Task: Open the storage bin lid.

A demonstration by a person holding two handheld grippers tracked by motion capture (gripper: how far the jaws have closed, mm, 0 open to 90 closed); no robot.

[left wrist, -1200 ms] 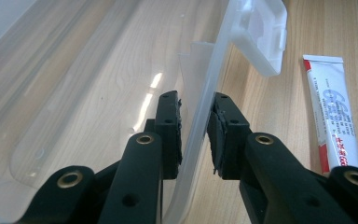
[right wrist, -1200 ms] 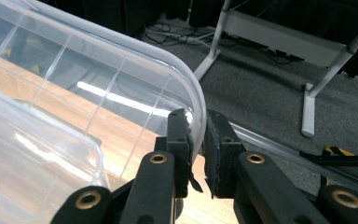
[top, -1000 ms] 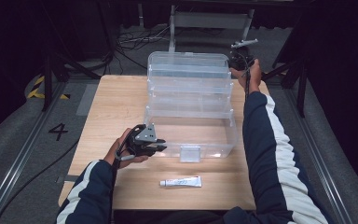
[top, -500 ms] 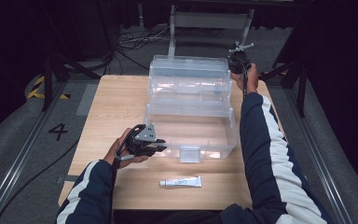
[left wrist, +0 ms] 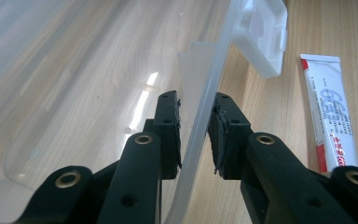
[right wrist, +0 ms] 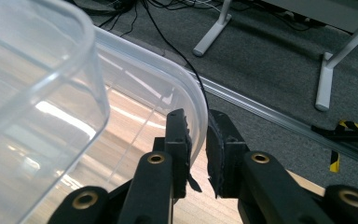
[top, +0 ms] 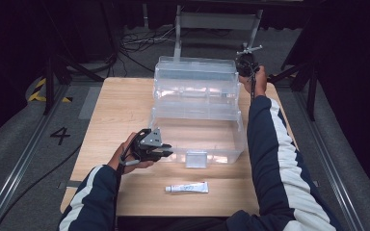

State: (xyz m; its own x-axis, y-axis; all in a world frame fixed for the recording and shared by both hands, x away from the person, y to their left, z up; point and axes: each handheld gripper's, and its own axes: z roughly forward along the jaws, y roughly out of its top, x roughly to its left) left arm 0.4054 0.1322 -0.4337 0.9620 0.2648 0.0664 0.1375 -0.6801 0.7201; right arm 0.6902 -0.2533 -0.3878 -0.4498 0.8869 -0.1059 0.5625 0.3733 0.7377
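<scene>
A clear plastic box stands on the wooden table with its clear lid raised at the far side. My left gripper is shut on the box's near left wall, which runs between its pads. A white latch flap hangs on that wall. My right gripper is at the lid's far right corner. Its pads are pinched on the lid's curved rim. A white toothpaste tube lies flat on the table in front of the box, also close by at the right.
The table's left part is bare wood. Beyond the far edge are a grey floor with cables and a metal stand's legs. A floor rail runs along the left.
The right gripper and the lid corner have shifted slightly to the left. The left gripper and the box stayed put.
</scene>
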